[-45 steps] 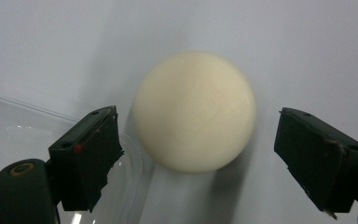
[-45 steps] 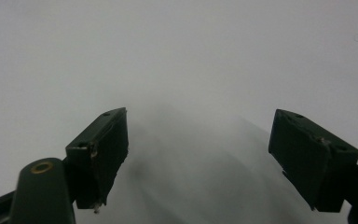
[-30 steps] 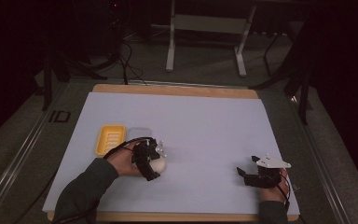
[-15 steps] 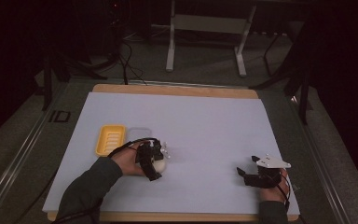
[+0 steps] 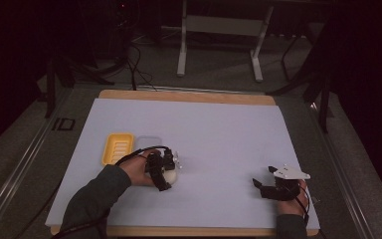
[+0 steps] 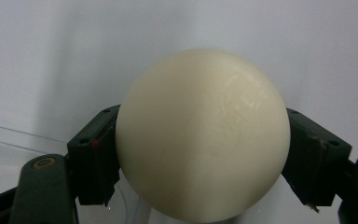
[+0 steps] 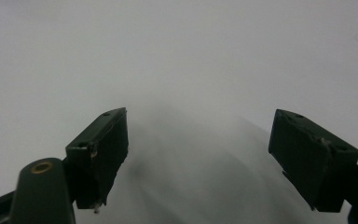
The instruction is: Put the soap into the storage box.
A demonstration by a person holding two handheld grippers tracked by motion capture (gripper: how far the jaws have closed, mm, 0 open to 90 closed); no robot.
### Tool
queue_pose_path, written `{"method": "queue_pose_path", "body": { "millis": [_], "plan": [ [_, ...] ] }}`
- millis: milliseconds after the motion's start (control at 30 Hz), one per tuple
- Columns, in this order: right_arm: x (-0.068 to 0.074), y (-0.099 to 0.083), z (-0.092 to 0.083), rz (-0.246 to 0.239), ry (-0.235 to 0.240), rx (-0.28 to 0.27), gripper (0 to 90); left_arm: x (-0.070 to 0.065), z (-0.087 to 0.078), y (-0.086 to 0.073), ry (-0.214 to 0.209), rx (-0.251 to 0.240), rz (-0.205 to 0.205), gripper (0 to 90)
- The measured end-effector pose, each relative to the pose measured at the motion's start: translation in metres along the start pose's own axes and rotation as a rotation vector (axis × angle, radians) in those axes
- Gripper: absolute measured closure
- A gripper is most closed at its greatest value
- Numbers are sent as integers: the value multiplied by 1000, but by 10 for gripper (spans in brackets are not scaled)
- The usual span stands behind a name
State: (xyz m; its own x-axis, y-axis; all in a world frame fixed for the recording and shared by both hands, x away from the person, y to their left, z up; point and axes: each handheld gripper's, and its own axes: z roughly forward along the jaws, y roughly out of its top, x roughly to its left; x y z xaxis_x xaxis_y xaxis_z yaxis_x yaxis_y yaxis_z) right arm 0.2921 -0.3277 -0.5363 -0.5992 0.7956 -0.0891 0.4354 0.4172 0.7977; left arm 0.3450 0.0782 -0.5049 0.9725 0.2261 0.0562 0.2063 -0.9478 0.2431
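Nearest, right gripper rests low on the pale surface, near its front right edge. Its own view: fingers wide apart, nothing between them but bare sheet.

Left gripper, left of centre, sits on a cream ball. Left gripper view: the ball lies squarely between the two fingers, each pad against its flank, left and right. The jaws have just been closing, and they now look clamped on the ball. A round thing, so no long axis to line up; the grip crosses its widest part.

From above, the ball shows as a pale patch under the gripper, just in front of a clear tray. Whether the ball rests on the surface or is already lifted, I cannot tell.

Beyond: a yellow tray touching the clear tray on its left, both just past the left hand. The left hand is by far the nearer to both; the right is well apart. Judgement: next move is likely a short carry away from the person, toward the trays.

The left gripper view gives pad contact and a clear curved rim at lower left. The high view gives the layout instead.
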Motion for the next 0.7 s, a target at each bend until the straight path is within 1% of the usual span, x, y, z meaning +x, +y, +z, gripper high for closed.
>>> {"method": "queue_pose_path", "body": {
  "millis": [200, 267, 633, 700],
  "plan": [
    [0, 0, 0, 0, 0, 1, 197, 1, 0, 2, -15, 16, -3, 244],
    [0, 0, 0, -1, 0, 1, 197, 2, 0, 3, -15, 22, 4, 245],
    [0, 0, 0, -1, 0, 1, 197, 1, -1, 5, -7, 45, 17, 248],
    [0, 0, 0, 0, 1, 0, 197, 2, -1, 4, 2, 45, 20, 248]
  ]
}}
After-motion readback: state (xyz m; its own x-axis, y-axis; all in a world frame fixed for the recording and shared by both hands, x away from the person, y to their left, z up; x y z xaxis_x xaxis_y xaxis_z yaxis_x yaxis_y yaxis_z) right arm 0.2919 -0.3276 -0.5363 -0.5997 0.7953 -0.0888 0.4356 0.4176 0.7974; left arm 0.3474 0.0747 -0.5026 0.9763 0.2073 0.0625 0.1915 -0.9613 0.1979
